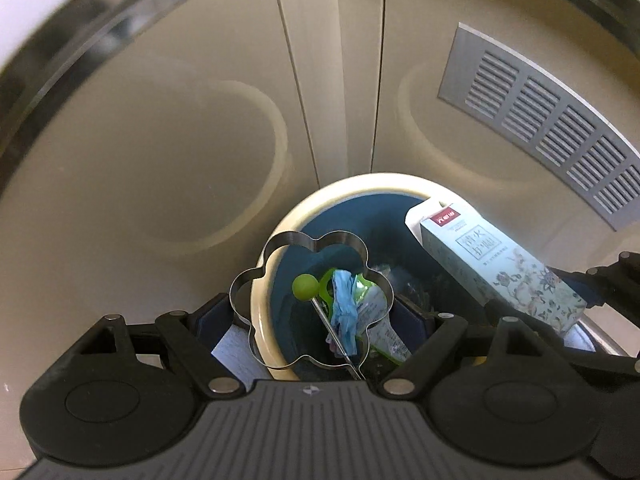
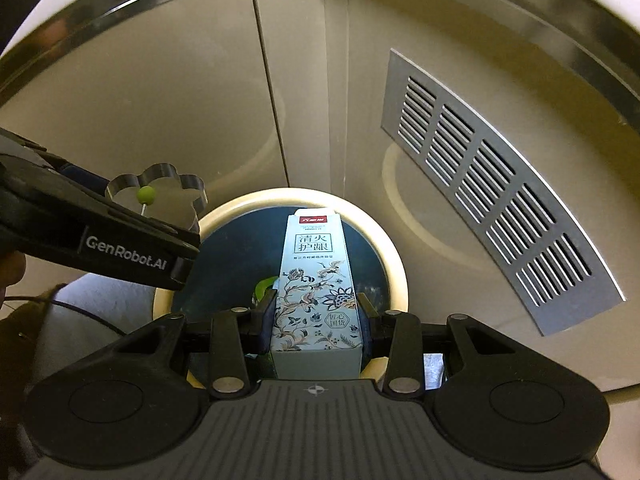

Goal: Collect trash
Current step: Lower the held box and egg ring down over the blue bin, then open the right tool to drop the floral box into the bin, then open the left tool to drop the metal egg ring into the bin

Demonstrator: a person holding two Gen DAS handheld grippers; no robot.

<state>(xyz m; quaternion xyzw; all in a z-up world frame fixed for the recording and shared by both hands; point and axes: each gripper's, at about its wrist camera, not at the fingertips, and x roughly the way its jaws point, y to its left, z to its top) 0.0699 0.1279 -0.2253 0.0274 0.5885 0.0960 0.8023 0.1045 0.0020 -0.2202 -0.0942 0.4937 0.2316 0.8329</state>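
Note:
My left gripper (image 1: 316, 312) is shut on a flower-shaped metal ring (image 1: 280, 240) that has a green ball (image 1: 304, 286) on a wire. It hangs over a round bin with a cream rim (image 1: 360, 184) and a dark blue inside. In the bin lie a green wrapper (image 1: 372, 300) and a crumpled blue piece (image 1: 344, 308). My right gripper (image 2: 316, 316) is shut on a pale blue flowered carton (image 2: 316, 280), which points down into the same bin (image 2: 392, 248). The right wrist view shows the left gripper (image 2: 152, 204) with the ring (image 2: 160, 178) at the bin's left edge. The carton (image 1: 500, 264) enters the left wrist view from the right.
Beige cabinet doors stand right behind the bin, with a metal vent grille (image 2: 500, 200) (image 1: 540, 120) on the right door. A pale grey surface with a dark cable (image 2: 92, 308) lies left of the bin. Something white (image 1: 236, 352) shows beside the bin's near left rim.

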